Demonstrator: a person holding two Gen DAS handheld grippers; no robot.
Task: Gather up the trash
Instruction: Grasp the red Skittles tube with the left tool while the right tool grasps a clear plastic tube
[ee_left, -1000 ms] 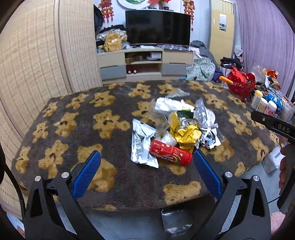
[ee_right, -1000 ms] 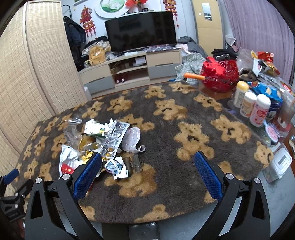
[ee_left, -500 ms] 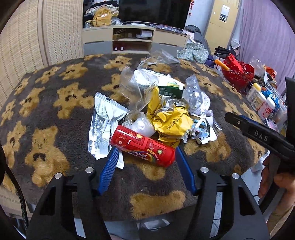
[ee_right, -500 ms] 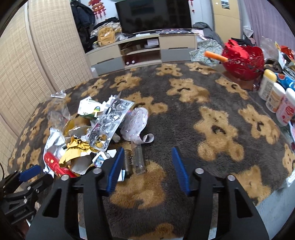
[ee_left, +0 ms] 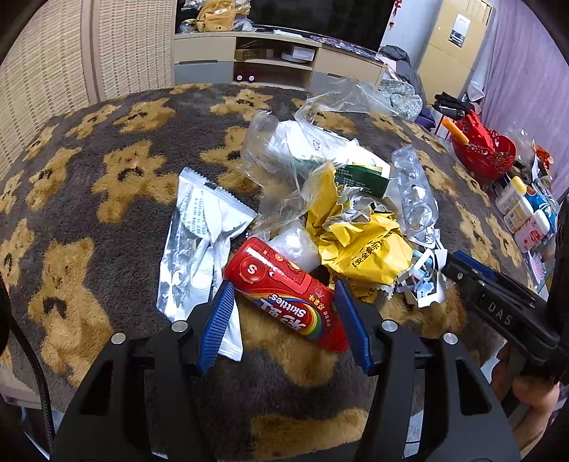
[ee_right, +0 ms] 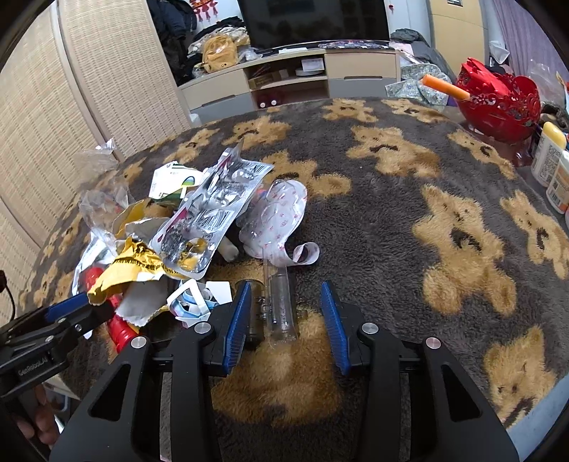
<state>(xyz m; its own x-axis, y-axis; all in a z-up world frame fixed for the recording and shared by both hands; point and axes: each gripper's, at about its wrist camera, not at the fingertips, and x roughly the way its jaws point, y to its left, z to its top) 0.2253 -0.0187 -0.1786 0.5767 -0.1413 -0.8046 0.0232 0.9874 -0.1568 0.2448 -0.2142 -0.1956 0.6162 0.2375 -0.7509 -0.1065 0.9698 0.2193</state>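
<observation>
Now closing on two targets. Left gripper (ee_left: pixel 282 321): jaws just narrowed around red candy tube (ee_left: pixel 284 293) on blanket (ee_left: pixel 106 248), contact unclear. Right gripper (ee_right: pixel 286 327): jaws narrowing, not gripping, straddling clear tube (ee_right: pixel 281 302). Centre both, squeeze evenly, avoid snagging wrappers (ee_left: pixel 359 248).

A dark grey plush cover with tan bear figures (ee_right: pixel 373 220) spreads over the desk. Beyond its far edge stands a low beige cabinet with grey drawers (ee_right: pixel 295 78), carrying a black flat screen (ee_right: pixel 313 21). Woven cream wall panels (ee_left: pixel 46 71) line the left; purple curtains (ee_left: pixel 526 60) hang on the right.
</observation>
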